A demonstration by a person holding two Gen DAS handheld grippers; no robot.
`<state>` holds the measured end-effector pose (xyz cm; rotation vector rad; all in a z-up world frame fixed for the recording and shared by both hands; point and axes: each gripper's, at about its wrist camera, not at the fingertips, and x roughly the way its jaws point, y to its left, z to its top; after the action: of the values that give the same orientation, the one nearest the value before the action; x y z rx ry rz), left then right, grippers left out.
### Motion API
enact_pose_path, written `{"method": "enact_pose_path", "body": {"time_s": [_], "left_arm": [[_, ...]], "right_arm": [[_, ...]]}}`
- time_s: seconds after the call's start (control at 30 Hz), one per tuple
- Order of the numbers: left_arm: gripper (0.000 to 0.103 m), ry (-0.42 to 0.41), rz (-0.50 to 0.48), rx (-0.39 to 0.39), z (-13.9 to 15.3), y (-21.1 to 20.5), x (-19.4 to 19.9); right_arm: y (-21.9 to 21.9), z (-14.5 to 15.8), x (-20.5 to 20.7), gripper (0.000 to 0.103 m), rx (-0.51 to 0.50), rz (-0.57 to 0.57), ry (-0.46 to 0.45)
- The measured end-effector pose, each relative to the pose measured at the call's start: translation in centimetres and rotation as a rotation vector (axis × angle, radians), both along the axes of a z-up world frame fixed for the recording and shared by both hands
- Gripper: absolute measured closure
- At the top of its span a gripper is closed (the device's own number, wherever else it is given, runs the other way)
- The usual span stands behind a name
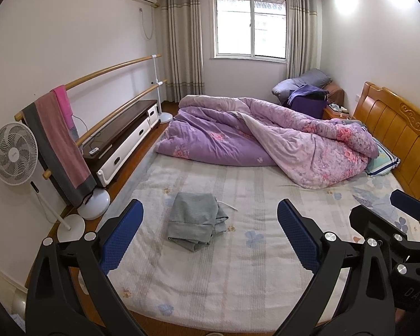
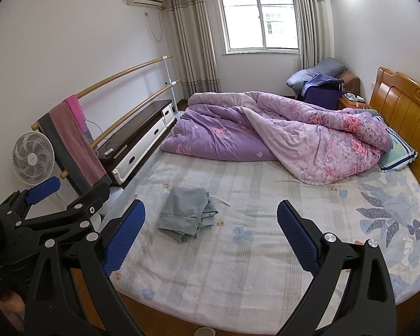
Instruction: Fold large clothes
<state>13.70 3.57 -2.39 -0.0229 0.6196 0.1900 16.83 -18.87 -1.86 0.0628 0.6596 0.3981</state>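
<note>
A grey garment [image 1: 194, 219] lies folded in a small bundle on the bed sheet [image 1: 238, 266], left of middle; it also shows in the right wrist view [image 2: 186, 214]. A white drawstring sticks out to its right. My left gripper [image 1: 210, 238] is open and empty, held above the bed's near edge, short of the garment. My right gripper [image 2: 211, 238] is open and empty too, beside the left one. The right gripper shows at the right edge of the left wrist view [image 1: 383, 210], and the left gripper at the left of the right wrist view [image 2: 67, 193].
A crumpled purple floral quilt [image 1: 266, 137] covers the far half of the bed. A wooden headboard [image 1: 397, 128] and a pillow [image 1: 383, 159] are at right. A fan [image 1: 14, 154], a bar rack with towels [image 1: 58, 142] and a low cabinet [image 1: 126, 137] line the left wall.
</note>
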Motion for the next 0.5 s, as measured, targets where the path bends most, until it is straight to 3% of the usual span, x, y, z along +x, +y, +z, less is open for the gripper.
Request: {"method": "enact_pose_path", "body": {"time_s": [0.5], "left_arm": [[0.006,-0.032,-0.009,0.000,0.1,1.5,1.3]], "right_arm": [[0.0,0.0,0.8,0.011,0.009,0.000,0.004]]}}
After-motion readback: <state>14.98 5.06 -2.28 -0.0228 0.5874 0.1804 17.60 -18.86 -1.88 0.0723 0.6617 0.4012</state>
